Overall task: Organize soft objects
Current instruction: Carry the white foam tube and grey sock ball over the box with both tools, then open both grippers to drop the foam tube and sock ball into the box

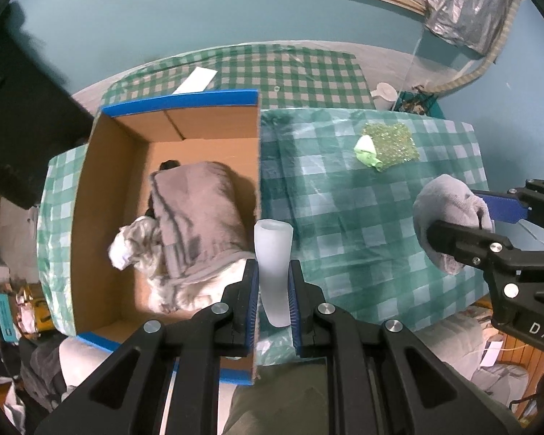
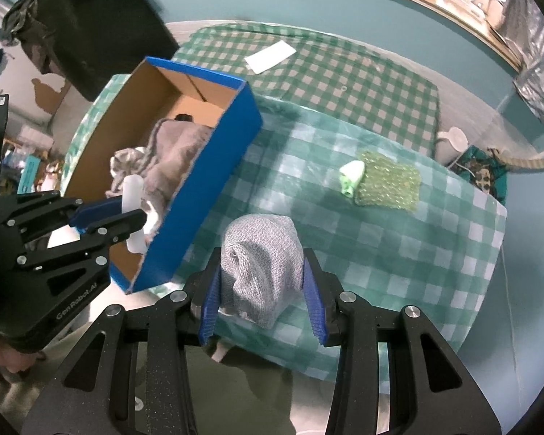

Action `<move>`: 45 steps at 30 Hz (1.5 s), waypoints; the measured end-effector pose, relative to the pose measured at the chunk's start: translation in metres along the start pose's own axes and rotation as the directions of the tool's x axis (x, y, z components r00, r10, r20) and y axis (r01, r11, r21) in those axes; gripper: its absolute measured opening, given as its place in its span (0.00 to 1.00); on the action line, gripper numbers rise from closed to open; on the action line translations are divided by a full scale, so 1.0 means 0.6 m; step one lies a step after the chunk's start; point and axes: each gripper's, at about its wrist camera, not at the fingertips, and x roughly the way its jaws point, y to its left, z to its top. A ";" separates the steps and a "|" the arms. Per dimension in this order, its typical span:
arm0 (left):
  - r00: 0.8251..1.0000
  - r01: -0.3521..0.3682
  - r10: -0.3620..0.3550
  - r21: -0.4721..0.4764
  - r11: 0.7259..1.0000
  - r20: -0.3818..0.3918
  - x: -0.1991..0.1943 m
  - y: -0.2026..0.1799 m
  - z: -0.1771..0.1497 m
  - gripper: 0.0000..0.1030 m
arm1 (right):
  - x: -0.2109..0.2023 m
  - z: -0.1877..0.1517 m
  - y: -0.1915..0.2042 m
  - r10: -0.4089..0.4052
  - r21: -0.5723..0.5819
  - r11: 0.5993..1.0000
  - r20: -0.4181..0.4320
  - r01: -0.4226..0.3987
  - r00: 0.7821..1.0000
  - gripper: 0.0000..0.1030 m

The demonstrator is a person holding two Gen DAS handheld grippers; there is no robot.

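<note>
My left gripper (image 1: 273, 272) is shut on a white foam tube (image 1: 273, 268), held above the right wall of a blue cardboard box (image 1: 170, 103); it also shows in the right wrist view (image 2: 128, 214) with the tube (image 2: 132, 195). The box (image 2: 206, 166) holds a grey folded cloth (image 1: 199, 210) and white fabric (image 1: 134, 243). My right gripper (image 2: 261, 282) is shut on a grey knitted bundle (image 2: 261, 257), held over the table's near edge; it shows at the right in the left wrist view (image 1: 449, 214). A green sparkly cloth (image 1: 391, 143) with a pale green and white piece (image 1: 367, 152) lies on the table.
The table has a green checked cover (image 2: 399, 253). A white paper (image 2: 270, 56) lies on a second checked cloth behind. A white jug (image 2: 451, 141) stands beyond the table's far right corner. A dark cabinet (image 2: 98, 29) is at the left.
</note>
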 end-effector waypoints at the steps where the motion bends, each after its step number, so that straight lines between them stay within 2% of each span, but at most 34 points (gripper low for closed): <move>1: 1.000 -0.001 0.001 -0.009 1.000 0.000 -0.002 0.007 -0.001 0.15 | 0.000 0.003 0.005 0.002 -0.006 1.000 0.000 -0.002 1.000 0.40; 15: 1.000 -0.028 0.027 -0.129 0.991 -0.009 -0.004 0.100 -0.020 0.15 | 0.022 0.055 0.080 0.035 -0.095 0.995 -0.003 -0.035 0.999 0.40; 28: 0.998 -0.053 0.047 -0.241 0.969 -0.032 0.004 0.186 -0.036 0.15 | 0.061 0.105 0.149 0.066 -0.178 0.981 -0.032 -0.071 0.997 0.40; 35: 0.997 -0.061 0.047 -0.274 0.960 -0.057 0.023 0.224 -0.038 0.15 | 0.087 0.129 0.181 0.078 -0.204 0.975 -0.051 -0.087 0.996 0.40; 45: 0.994 -0.075 0.051 -0.272 0.959 -0.094 0.056 0.258 -0.028 0.15 | 0.131 0.152 0.210 0.088 -0.203 0.973 -0.090 -0.105 0.992 0.40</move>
